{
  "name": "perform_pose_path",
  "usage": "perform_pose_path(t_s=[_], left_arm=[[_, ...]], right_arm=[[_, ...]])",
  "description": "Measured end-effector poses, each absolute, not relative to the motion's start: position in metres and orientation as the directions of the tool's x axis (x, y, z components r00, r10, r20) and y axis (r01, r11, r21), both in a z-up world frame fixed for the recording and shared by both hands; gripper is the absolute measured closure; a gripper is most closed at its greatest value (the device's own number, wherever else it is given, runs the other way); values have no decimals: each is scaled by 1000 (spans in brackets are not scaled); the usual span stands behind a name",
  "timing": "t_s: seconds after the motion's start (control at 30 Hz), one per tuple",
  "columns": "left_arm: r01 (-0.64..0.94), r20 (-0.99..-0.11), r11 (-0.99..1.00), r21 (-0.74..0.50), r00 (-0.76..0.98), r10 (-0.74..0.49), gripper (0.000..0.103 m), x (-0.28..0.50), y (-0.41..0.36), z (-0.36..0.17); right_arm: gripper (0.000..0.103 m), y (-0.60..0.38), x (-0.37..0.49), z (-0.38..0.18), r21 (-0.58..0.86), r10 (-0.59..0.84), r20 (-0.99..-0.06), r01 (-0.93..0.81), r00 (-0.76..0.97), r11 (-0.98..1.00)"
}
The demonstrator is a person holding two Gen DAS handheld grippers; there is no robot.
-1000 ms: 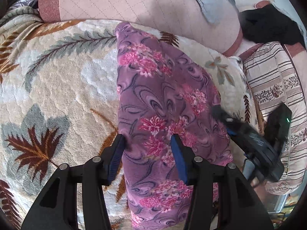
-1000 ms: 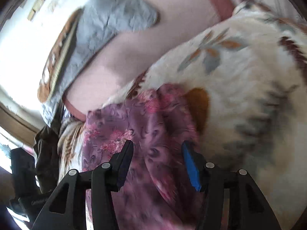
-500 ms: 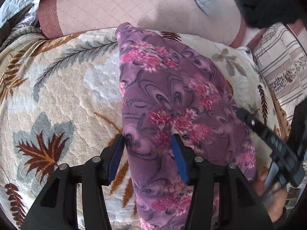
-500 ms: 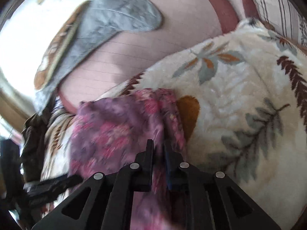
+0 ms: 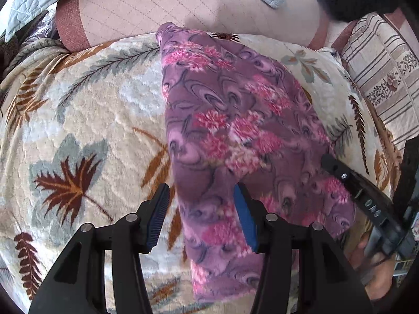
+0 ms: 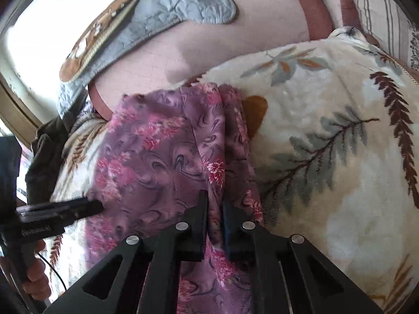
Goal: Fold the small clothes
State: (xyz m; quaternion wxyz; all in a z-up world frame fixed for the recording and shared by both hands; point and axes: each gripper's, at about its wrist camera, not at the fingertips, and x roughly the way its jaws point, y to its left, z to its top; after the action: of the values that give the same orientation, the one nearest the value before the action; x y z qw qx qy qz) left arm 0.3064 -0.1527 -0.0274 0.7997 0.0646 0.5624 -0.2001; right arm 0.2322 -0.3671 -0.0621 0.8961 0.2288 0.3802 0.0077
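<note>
A leaf-patterned cream blanket (image 5: 86, 120) is covering the bed. The left gripper (image 5: 200, 209) is hovering over the near left edge of the purple floral garment (image 5: 235, 120), its blue-padded fingers (image 5: 159, 210) standing wide apart and gripping nothing. The garment is lying flat on the blanket as a long strip, its long axis running away from the grippers, its narrow far end pointing toward the pink quilted cushion (image 5: 183, 2). The right gripper (image 6: 214, 209) is pinching a raised fold along the garment's right edge, fingers clamped together on the fabric.
</note>
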Motion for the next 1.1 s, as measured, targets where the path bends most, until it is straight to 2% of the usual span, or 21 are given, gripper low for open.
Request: perform_pose_path(t_s=[0.03,0.17,0.23,0.3,0.4,0.47,0.5,0.53,0.57,0.6,0.67,0.7,0.77,0.9,1.0,1.03,1.1], left_arm=[[394,-925,909,-134,280,-258,53,302,-148,-27],[362,-918,896,-256,200,-343,48,277,-129,-41],[344,-925,899,-270,165,-341,48,269,-127,-55],[313,-927,902,-298,132,-352,48,264,-125,-65],[289,-921,905,-312,142,-363,46,262,-122,-66],[275,-923,906,-321,124,-365,46,263,-120,-66],[271,-924,906,-325,115,-365,47,264,-118,-63],[275,-922,905,-325,122,-368,47,264,-115,-57],[285,-914,901,-326,147,-377,47,266,-108,-49],[293,-904,899,-326,182,-387,47,268,-104,-40],[290,-889,905,-311,248,-385,47,281,-102,-24],[275,-886,909,-314,260,-385,47,295,-105,-19],[249,-882,908,-337,254,-397,47,316,-113,-15],[241,-888,921,-307,276,-368,47,356,-137,-15],[253,-905,938,-239,293,-309,46,375,-153,-30],[257,-914,942,-217,286,-289,44,379,-159,-39],[249,-929,951,-184,272,-251,24,387,-162,-61]], right_arm=[[86,-368,227,-60,429,194,-671,161,716,889],[62,-372,192,-70,453,199,-667,178,718,874],[64,-365,186,-83,426,210,-713,175,669,888],[99,-356,182,-79,373,201,-717,125,667,919],[100,-358,169,-60,388,182,-654,119,734,914],[99,-366,176,-73,389,173,-708,174,685,905],[99,-371,184,-89,385,187,-771,211,609,899],[100,-375,183,-92,408,206,-769,217,605,887],[99,-380,181,-88,433,215,-751,220,624,874],[90,-385,180,-76,449,201,-723,228,660,864],[84,-388,183,-55,441,150,-675,231,723,867],[80,-388,191,-40,450,146,-626,202,766,870],[76,-383,209,-27,452,154,-588,165,794,877],[76,-368,259,-18,405,150,-566,115,810,907],[76,-361,293,-36,397,135,-574,131,808,908],[76,-361,301,-45,382,119,-594,148,796,912],[81,-364,322,-77,344,99,-691,207,716,916]])
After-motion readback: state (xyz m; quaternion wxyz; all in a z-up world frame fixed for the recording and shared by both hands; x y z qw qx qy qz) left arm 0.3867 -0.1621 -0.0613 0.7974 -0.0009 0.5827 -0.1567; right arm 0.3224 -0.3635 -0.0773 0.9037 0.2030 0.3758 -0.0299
